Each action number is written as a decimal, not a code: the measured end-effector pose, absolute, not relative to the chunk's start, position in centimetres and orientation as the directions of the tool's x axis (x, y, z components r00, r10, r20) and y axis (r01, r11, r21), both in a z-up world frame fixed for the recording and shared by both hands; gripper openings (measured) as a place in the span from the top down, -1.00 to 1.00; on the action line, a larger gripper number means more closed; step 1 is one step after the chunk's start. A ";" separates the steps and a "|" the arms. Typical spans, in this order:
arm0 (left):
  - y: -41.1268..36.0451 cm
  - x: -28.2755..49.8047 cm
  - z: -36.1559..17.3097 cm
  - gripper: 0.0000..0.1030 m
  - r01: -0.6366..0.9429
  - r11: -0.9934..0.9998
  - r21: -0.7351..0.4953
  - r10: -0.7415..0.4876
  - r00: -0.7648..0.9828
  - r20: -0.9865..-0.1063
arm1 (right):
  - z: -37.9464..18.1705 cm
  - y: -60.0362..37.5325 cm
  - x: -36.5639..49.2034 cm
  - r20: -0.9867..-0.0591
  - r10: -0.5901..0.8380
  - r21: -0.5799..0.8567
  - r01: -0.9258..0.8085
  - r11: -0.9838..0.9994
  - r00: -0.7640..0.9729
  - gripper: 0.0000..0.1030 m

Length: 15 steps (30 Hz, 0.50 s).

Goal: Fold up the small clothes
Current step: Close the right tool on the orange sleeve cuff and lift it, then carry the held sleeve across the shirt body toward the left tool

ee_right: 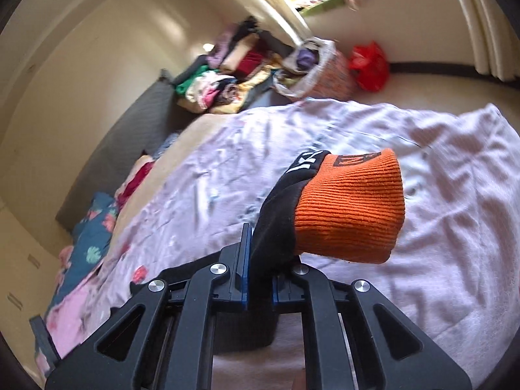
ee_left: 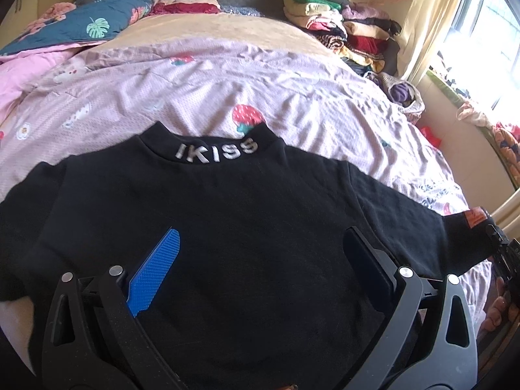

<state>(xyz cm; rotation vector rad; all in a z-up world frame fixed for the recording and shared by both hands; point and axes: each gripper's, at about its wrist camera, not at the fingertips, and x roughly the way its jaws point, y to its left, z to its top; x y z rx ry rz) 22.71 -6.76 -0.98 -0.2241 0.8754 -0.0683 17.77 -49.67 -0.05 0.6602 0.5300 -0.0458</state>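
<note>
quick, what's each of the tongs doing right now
left tongs: open, over the black sweater, gripping nothing
right tongs: shut on the sweater's sleeve beside the orange cuff

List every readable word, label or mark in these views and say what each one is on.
"IKISS": white letters on the collar of the black sweater.
Black mark on the orange cuff: cut off, unreadable.
White letters on the sleeve beside the cuff: partly hidden, unreadable.
Orange patch at the sleeve end: too blurred to read.
</note>
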 end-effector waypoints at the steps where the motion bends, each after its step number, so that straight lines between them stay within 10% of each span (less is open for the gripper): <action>1: -6.5 22.7 -0.7 -0.84 -0.027 0.973 -0.228 -0.158 0.643 -0.749 | 0.6 -48.8 17.8 -0.472 0.130 0.557 0.180 0.811 0.872 0.84; 15: -1.7 21.6 2.7 -0.84 -0.049 0.952 -0.303 -0.185 0.697 -0.693 | 5.7 -39.0 18.5 -0.399 0.263 0.477 -0.047 0.878 0.878 0.84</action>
